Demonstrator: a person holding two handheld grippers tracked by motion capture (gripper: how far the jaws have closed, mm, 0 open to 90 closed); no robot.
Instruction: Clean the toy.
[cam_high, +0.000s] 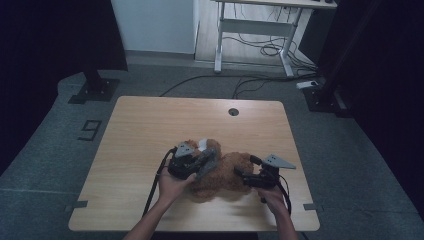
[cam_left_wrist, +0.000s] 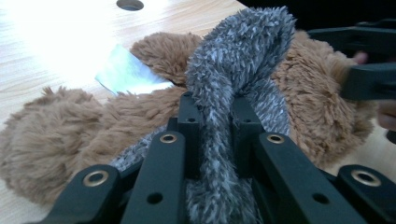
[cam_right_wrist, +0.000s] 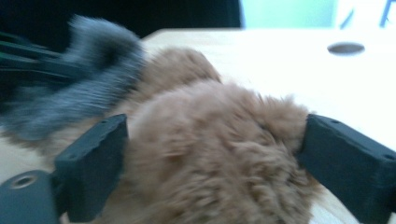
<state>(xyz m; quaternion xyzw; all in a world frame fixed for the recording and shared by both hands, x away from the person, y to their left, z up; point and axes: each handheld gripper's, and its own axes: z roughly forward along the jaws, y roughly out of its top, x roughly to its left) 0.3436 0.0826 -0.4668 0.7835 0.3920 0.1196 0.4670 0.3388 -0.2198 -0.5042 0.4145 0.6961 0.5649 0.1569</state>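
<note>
Left gripper (cam_left_wrist: 215, 116): jaws clamped on a shaggy grey plush strip (cam_left_wrist: 233, 84), looped upward. Right gripper (cam_right_wrist: 212, 140): jaws spread wide, flanking a rounded lobe of the brown fuzzy plush toy (cam_right_wrist: 210, 149), pads at its fur. Toy lies on the pale wooden table (cam_high: 150, 120), white tag (cam_left_wrist: 126, 74) beside it

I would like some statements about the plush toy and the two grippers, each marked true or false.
1. The left gripper is shut on the grey fuzzy strip. True.
2. The brown plush toy lies on the floor. False: it lies on the wooden table.
3. The right gripper has its jaws wide, with brown plush between them. True.
4. The grey fuzzy strip lies flat on the table, away from both grippers. False: it rises from between the left gripper's jaws.
5. A white tag shows beside the brown plush. True.
</note>
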